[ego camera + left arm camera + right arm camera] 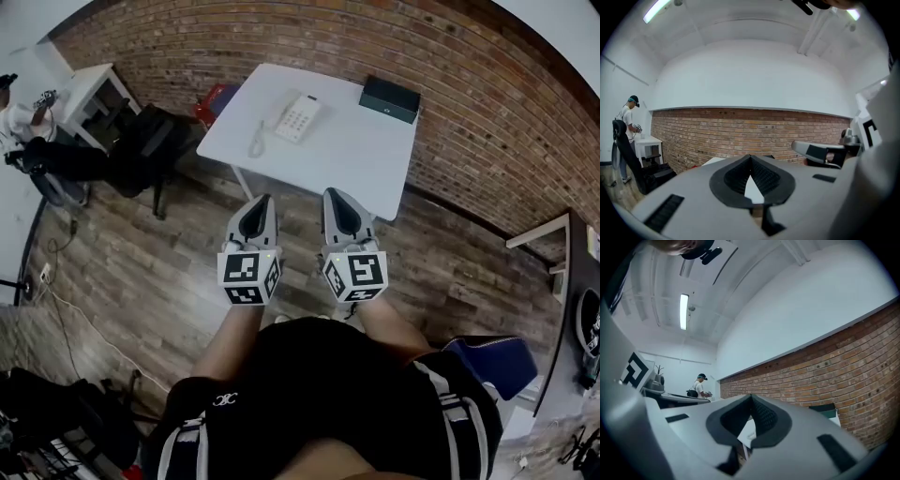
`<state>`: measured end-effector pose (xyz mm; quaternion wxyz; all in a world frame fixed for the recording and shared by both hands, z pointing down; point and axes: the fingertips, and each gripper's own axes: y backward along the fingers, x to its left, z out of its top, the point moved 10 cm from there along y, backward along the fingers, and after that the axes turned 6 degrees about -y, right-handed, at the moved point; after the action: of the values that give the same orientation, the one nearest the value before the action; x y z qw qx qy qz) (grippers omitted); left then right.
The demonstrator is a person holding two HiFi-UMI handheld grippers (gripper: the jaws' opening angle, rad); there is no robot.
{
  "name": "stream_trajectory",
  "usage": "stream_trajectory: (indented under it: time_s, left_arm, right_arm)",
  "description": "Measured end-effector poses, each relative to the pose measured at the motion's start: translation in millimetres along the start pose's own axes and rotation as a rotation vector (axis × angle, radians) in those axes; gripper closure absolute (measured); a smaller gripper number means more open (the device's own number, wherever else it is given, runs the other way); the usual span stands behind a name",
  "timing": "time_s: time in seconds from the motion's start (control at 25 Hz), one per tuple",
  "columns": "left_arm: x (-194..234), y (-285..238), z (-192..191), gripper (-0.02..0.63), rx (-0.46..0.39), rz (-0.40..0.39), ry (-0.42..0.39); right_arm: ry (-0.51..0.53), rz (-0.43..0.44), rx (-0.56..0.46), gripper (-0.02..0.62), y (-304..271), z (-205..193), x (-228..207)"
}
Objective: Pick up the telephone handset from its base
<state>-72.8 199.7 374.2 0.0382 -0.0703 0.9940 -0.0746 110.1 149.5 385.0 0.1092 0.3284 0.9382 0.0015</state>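
Handset (281, 114) resting on base (302, 119), white table (366, 161).

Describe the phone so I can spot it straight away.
Find the white table by the brick wall. The phone sits on its left half; the dark box is at the far right corner. Only the phone is white, with keypad and cord.

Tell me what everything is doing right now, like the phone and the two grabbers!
telephone handset: resting on its base, not lifted.
cord: slack, lying on the table.
dark box: lying flat at the table's far corner, untouched.
left gripper: jaws together, empty, held short of the table.
right gripper: jaws together, empty, beside the left one.
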Motion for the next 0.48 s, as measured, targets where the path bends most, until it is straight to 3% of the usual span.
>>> stream_trajectory:
  time_s: [0.48]
  left_arm:
    - [-54, 2, -6, 0.606, 0.007, 0.015, -0.019]
  right_arm:
    - [-0.038, 0.027, -0.015, 0.597, 37, 1, -36]
